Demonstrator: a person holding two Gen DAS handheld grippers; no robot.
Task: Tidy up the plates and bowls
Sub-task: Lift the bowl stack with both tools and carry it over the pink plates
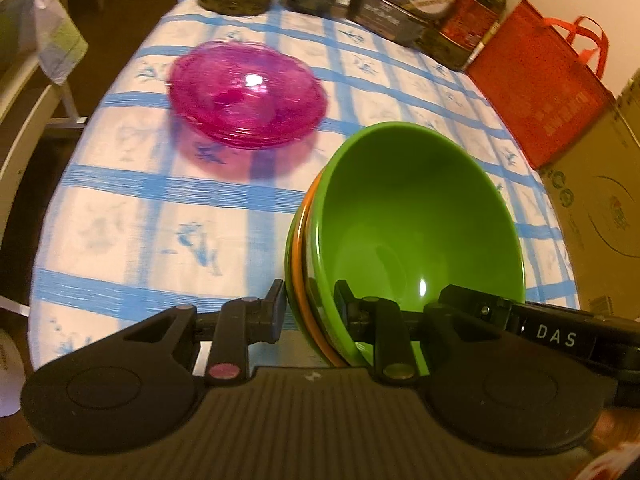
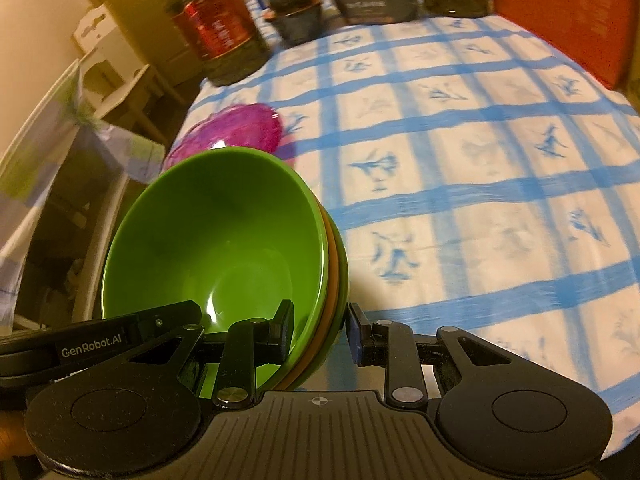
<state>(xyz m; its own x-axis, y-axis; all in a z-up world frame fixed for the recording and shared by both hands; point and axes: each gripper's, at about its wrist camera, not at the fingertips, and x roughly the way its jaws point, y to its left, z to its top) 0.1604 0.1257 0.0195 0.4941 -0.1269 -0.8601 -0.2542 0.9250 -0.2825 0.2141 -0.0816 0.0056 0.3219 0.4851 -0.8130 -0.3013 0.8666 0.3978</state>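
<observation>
Left gripper (image 1: 310, 312): I have it clamped on the near rim of the stack of bowls (image 1: 400, 232), one finger outside the wall, the other inside the top bowl.
Right gripper (image 2: 320, 330): I have it pinching the opposite rim of the same stack (image 2: 224, 248), its left finger inside the bowl, its blue-padded finger outside; from the left wrist I see its body reaching in from the right.
Fingers: narrow on both sides, each pair closed on the thin stacked rims.
Stack of bowls: a green bowl on top, an orange rim below it, another green edge under that; the stack sits tilted between my two grippers, over the near part of the table.
Pink plates (image 1: 246, 94): a translucent stack lying flat on the tablecloth (image 1: 120, 208), apart from the bowls and further from me; from the right wrist I see only part of it behind the green rim (image 2: 240, 128).
Tablecloth: white with blue checks.
Far edge: dark bottles with red labels (image 2: 216, 32) and boxes (image 1: 384, 12).
Right of table: a red bag (image 1: 540, 92) and a cardboard box (image 1: 600, 200).
Sharpness: both views are blurred, so I cannot read the labels.
</observation>
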